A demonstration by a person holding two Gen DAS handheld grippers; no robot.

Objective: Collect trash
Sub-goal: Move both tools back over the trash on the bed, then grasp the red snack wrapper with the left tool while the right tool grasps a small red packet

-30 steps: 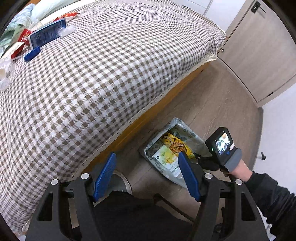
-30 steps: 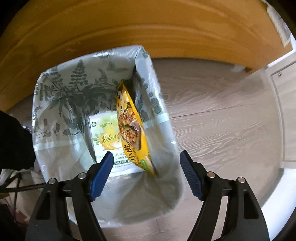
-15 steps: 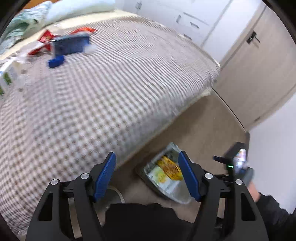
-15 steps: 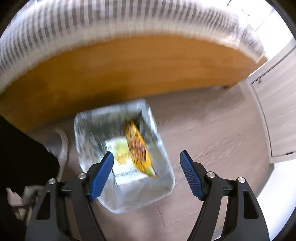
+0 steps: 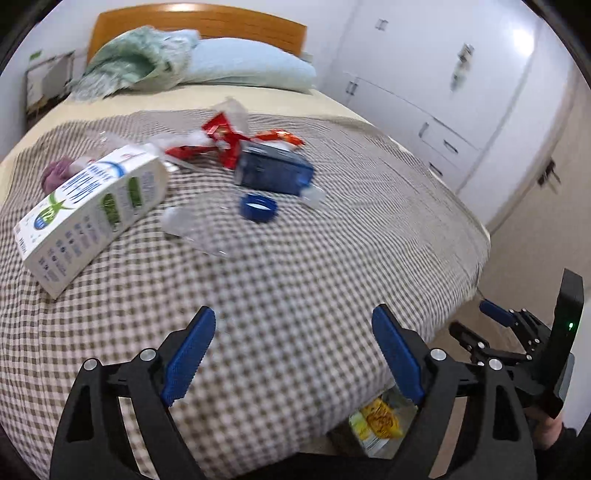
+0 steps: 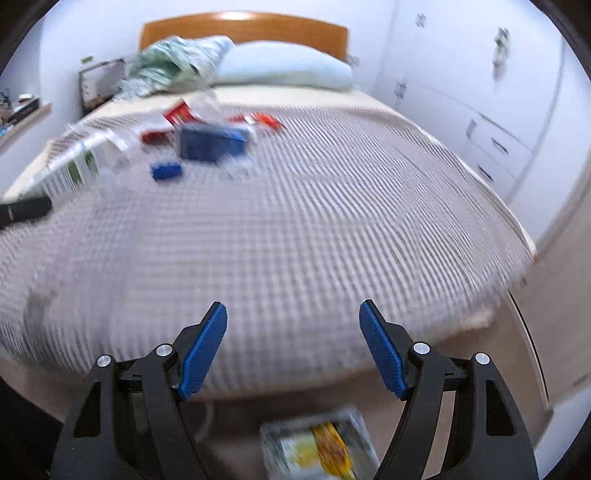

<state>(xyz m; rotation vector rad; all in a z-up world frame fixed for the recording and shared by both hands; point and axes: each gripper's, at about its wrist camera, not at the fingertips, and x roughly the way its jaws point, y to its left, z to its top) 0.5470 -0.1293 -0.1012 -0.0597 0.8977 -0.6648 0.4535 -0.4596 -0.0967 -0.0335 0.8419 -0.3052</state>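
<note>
Claws angle down over the checkered bed (image 5: 295, 258), left claw (image 5: 293, 354) opening, right claw (image 6: 293, 347) apart, both empty.

A home bedroom: checked-cover bed (image 5: 295, 258), pillow (image 5: 247, 66), wooden headboard (image 5: 199, 26), white wardrobes (image 5: 443, 92).

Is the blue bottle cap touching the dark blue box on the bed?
Apart. The left wrist view shows a strip of checked blanket between the blue bottle cap and the dark blue box.
</note>
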